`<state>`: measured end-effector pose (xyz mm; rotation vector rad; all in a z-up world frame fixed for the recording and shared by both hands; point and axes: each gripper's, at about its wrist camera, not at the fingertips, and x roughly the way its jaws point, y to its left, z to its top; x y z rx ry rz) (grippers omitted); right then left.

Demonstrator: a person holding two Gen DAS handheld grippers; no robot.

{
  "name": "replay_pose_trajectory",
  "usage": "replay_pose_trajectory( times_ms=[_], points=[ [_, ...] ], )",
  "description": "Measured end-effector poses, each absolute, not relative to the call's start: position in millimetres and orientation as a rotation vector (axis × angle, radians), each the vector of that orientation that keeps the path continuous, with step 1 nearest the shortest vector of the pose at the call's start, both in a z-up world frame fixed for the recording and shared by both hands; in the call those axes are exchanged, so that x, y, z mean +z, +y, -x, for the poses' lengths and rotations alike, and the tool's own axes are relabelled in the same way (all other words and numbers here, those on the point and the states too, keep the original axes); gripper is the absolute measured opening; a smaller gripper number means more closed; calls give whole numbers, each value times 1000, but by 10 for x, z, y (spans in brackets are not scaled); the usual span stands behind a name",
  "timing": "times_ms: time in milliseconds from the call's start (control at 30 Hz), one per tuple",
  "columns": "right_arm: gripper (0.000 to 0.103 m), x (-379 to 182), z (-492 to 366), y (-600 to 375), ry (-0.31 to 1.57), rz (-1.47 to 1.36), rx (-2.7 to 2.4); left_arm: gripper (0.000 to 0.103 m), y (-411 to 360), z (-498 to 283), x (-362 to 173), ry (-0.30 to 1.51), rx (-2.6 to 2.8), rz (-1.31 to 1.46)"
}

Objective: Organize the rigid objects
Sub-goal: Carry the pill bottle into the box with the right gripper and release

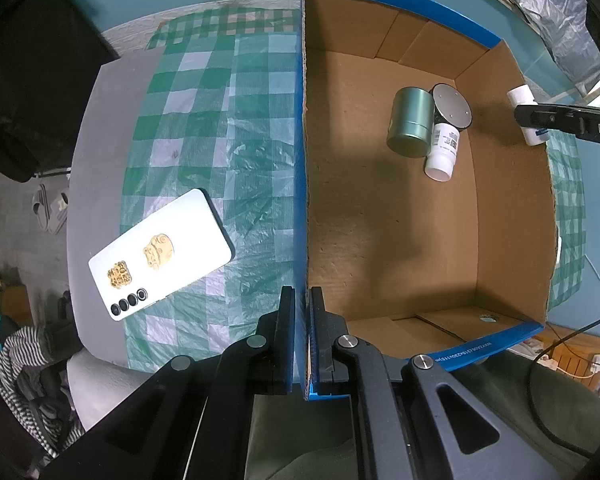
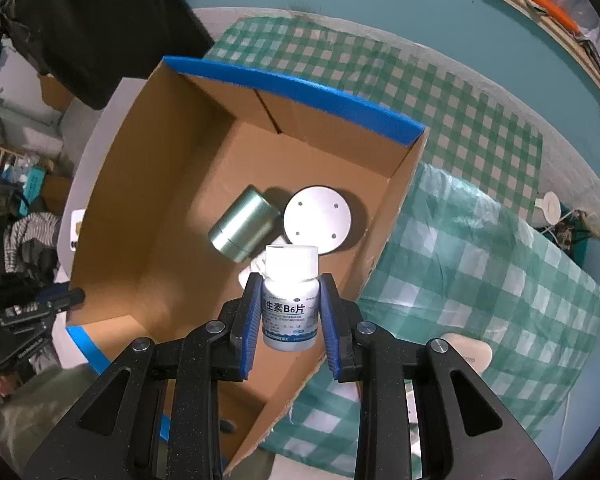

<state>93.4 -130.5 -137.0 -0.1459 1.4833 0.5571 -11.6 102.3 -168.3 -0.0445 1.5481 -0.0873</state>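
An open cardboard box [image 1: 380,240] with blue edging stands on the checked cloth. My left gripper [image 1: 301,320] is shut on its near left wall. Inside lie a green tin [image 1: 410,122], a silver round disc [image 1: 452,106] and a white bottle [image 1: 444,152]. My right gripper [image 2: 290,320] is shut on a second white pill bottle [image 2: 291,304], cap pointing away, held over the box [image 2: 292,88] above the tin [image 2: 244,228] and disc [image 2: 318,218]. In the left wrist view that gripper [image 1: 526,116] and its bottle [image 1: 522,98] show at the box's right rim.
A white phone [image 1: 160,254] lies face down on the green checked cloth [image 1: 220,120], left of the box. A cream oval object [image 2: 468,352] sits on the cloth right of the box. Clutter and a cable lie on the floor around the table.
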Motion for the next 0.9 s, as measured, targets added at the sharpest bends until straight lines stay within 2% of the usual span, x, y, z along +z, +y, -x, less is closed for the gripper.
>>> replay_pose_trajectory(
  times_ms=[400, 900],
  points=[
    [27, -1357, -920, -1365, 1488, 124, 535, 6, 1005, 94, -1679, 1551, -93, 32],
    [46, -1132, -912, -1502, 1446, 85, 505, 6, 1002, 86, -1687, 1552, -92, 32]
  ],
)
